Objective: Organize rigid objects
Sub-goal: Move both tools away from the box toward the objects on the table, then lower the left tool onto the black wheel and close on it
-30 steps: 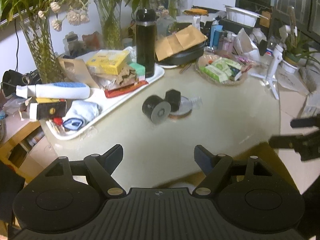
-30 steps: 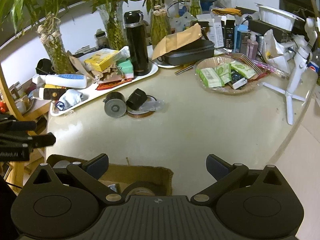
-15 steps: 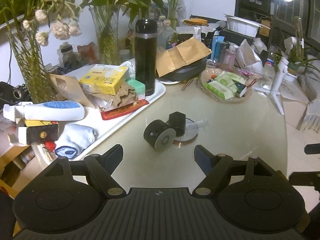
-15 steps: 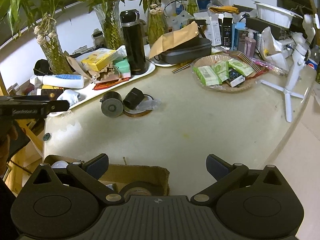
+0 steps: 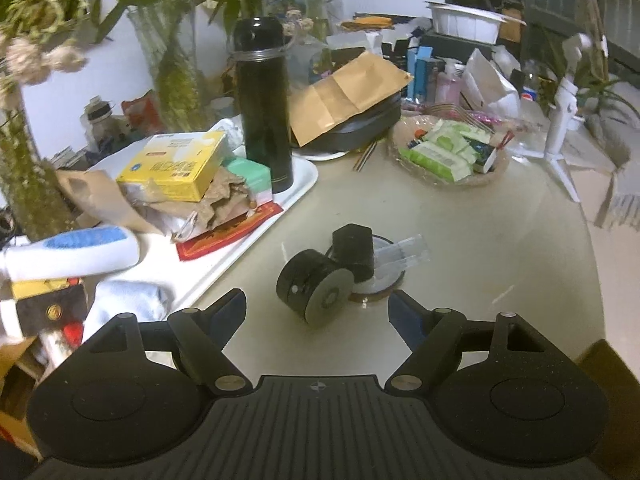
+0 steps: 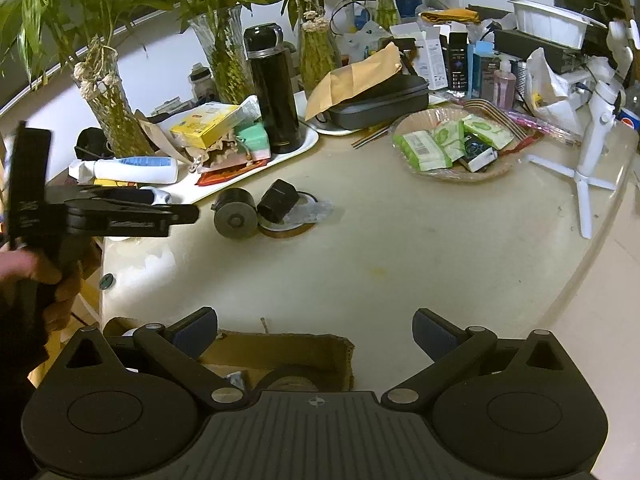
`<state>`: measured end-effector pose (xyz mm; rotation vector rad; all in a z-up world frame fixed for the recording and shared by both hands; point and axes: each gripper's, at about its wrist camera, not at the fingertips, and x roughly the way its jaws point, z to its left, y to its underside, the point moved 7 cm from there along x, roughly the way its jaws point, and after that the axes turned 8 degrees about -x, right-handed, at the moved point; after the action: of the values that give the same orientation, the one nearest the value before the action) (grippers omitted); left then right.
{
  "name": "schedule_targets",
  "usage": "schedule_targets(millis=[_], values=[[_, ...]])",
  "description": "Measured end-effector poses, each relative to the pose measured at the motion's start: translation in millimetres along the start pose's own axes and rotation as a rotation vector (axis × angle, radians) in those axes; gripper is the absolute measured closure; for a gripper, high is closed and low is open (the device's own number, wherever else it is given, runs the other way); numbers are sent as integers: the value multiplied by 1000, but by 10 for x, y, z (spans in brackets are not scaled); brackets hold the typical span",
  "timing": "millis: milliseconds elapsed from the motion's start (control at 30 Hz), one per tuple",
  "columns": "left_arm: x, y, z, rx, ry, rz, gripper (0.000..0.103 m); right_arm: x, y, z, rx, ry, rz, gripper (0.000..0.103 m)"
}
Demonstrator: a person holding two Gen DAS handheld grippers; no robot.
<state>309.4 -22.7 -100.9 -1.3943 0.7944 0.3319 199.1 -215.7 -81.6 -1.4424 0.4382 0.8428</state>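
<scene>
Cluttered room, pale rounded bench (image 5: 500, 264), vases and a loaded tray (image 5: 248, 240) along the far-left edge. Near the tray's inner edge: black cylinder (image 5: 314, 292) on its side, flat grey end toward the near edge, long axis running roughly near-to-far; touching a smaller black cap (image 5: 354, 250) leaning on a coaster (image 5: 384, 280). Left hand-held gripper (image 5: 318, 306) directly before the cylinder, jaws apart, nothing between them, cylinder centred in the gap just ahead. Right hand-held gripper (image 6: 314, 328) also spread and empty, above a cardboard box (image 6: 280, 354) at the near edge, well apart from the cylinder. Left clearly nearer. Judgement: grasp across the round sides, since the axis lies nearly along the approach; some risk of rolling or nudging the cap.
</scene>
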Motion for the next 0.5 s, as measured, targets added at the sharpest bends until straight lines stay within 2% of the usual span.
schedule_targets(millis=[200,500], values=[[227,-37,46,-2,27,11,25,-11,12,-26,14,-4,3,0],[608,-7,158,17,45,71,25,10,24,-33,10,-4,11,0]])
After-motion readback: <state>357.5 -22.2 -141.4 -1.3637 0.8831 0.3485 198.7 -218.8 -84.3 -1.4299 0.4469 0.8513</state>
